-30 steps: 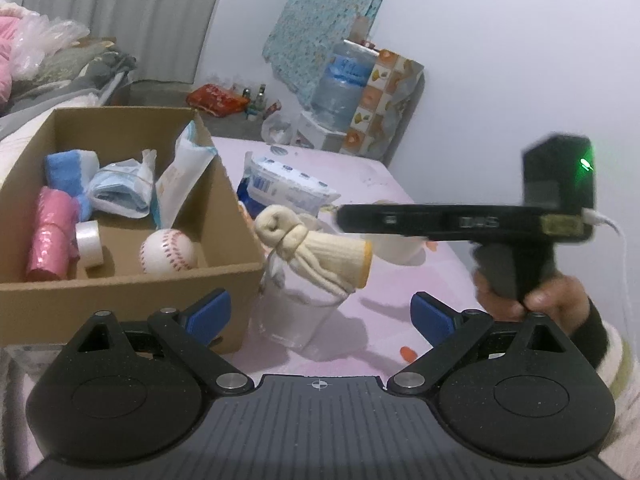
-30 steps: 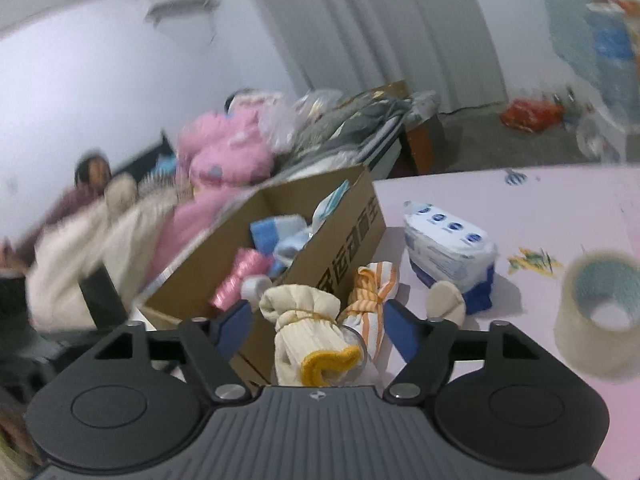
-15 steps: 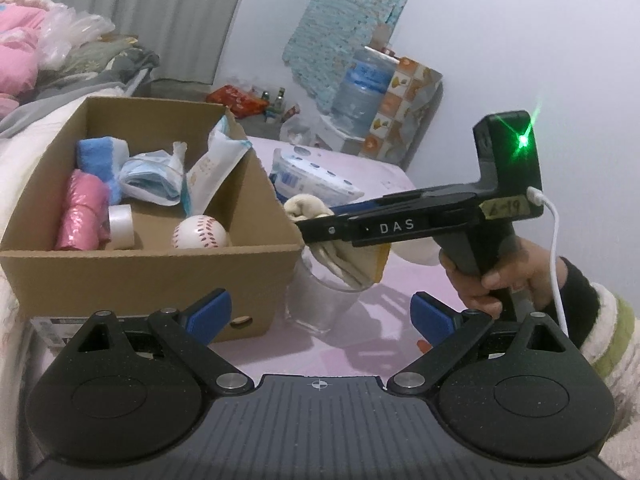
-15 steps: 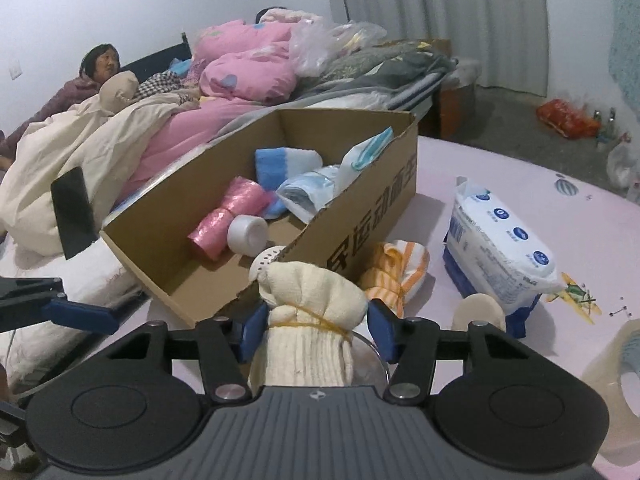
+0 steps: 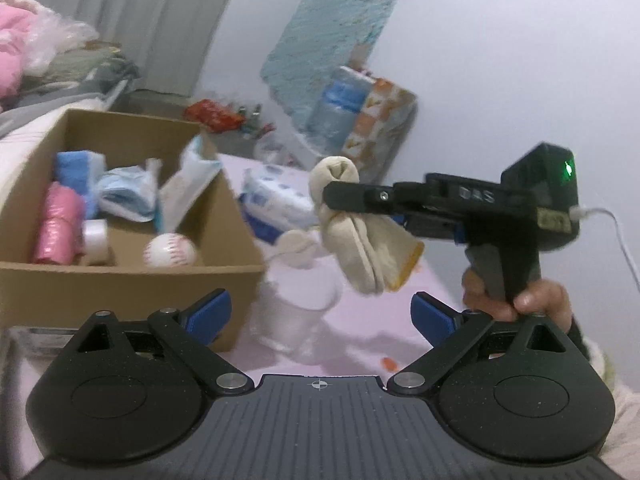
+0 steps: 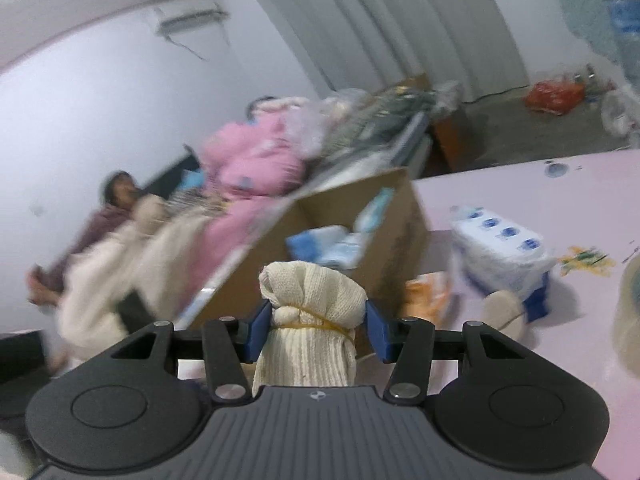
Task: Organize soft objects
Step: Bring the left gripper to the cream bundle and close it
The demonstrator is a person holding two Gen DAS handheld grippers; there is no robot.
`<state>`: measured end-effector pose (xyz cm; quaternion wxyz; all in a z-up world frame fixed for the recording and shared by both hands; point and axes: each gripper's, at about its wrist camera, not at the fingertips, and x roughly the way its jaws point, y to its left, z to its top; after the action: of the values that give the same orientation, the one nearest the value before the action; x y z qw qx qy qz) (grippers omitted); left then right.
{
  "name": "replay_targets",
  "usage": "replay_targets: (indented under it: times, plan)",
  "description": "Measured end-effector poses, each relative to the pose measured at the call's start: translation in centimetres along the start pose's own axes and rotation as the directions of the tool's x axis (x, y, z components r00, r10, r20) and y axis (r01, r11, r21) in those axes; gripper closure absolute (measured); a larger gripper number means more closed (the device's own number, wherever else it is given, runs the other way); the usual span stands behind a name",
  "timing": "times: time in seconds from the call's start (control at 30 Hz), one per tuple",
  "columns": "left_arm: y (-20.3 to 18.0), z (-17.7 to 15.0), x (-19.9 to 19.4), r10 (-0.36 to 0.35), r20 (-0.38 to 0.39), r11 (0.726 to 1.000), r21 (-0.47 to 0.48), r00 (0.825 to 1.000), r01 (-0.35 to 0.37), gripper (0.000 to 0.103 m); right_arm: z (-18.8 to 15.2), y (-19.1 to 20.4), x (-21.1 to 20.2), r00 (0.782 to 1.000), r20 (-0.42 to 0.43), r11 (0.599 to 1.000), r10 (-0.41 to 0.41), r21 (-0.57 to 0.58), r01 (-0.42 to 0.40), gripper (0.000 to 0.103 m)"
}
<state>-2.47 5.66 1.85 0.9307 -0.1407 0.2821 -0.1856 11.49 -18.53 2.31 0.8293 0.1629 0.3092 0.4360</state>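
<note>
Now we have the cream glove bundle (image 6: 312, 320) pinched between the blue pads (image 6: 258, 330) of our right gripper (image 6: 316, 330). The jaws have just been closing, and they press on the bundle at its narrow waist, where a yellow rubber band is tied around it; the knotted top sticks out past the pads and the ribbed cuff runs back toward the camera. From the left wrist view, the bundle (image 5: 362, 236) hangs in the air from the right gripper (image 5: 340, 198), its yellow-edged cuff drooping down and to the right, above a clear plastic cup (image 5: 296, 312) that stands on the pink tabletop (image 5: 360, 336). The bundle is clear of the cup and lies to the right of the cardboard box (image 5: 120, 280), not over it. Inside the box we see a baseball (image 5: 170, 251), a pink roll (image 5: 58, 228), a white tape roll (image 5: 95, 240), a blue sponge and some crumpled packets. A pack of tissues (image 5: 276, 200) lies on the tabletop behind the cup. Our left gripper (image 5: 320, 312) holds nothing, its jaws spread wide, and it points toward the cup and the near corner of the box. Our right hand (image 5: 516, 300) grips the handle.
</note>
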Motion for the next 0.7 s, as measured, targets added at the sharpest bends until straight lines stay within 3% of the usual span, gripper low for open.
replay_targets:
  times: [0.27, 0.4, 0.47, 0.53, 0.7]
  plan:
    - [-0.9, -0.2, -0.2, -0.155, -0.011, 0.987, -0.032, 0.988, 0.155, 0.005, -3.0, 3.1, -1.5, 0.984, -0.016, 0.981, 0.178, 0.079, -0.176, 0.040]
    - [-0.6, -0.6, -0.5, -0.165, -0.011, 0.985, -0.053, 0.986, 0.164, 0.007, -4.0, 3.2, -0.5, 0.968, -0.049, 0.959, 0.246, 0.154, -0.236, 0.040]
    - [-0.1, -0.7, -0.7, -0.177, -0.014, 0.982, -0.074, 0.984, 0.175, 0.010, -4.3, 3.1, 0.1, 0.959, -0.059, 0.949, 0.276, 0.177, -0.262, 0.040]
    - [0.3, -0.7, -0.8, -0.187, -0.013, 0.978, -0.095, 0.982, 0.185, 0.022, -4.7, 3.1, 0.6, 0.948, -0.072, 0.934, 0.310, 0.207, -0.290, 0.040]
    - [1.9, -0.6, -1.1, -0.175, 0.000, 0.973, -0.150, 0.985, 0.173, 0.038, -4.9, 3.4, 2.1, 0.933, -0.091, 0.918, 0.348, 0.233, -0.320, 0.040]
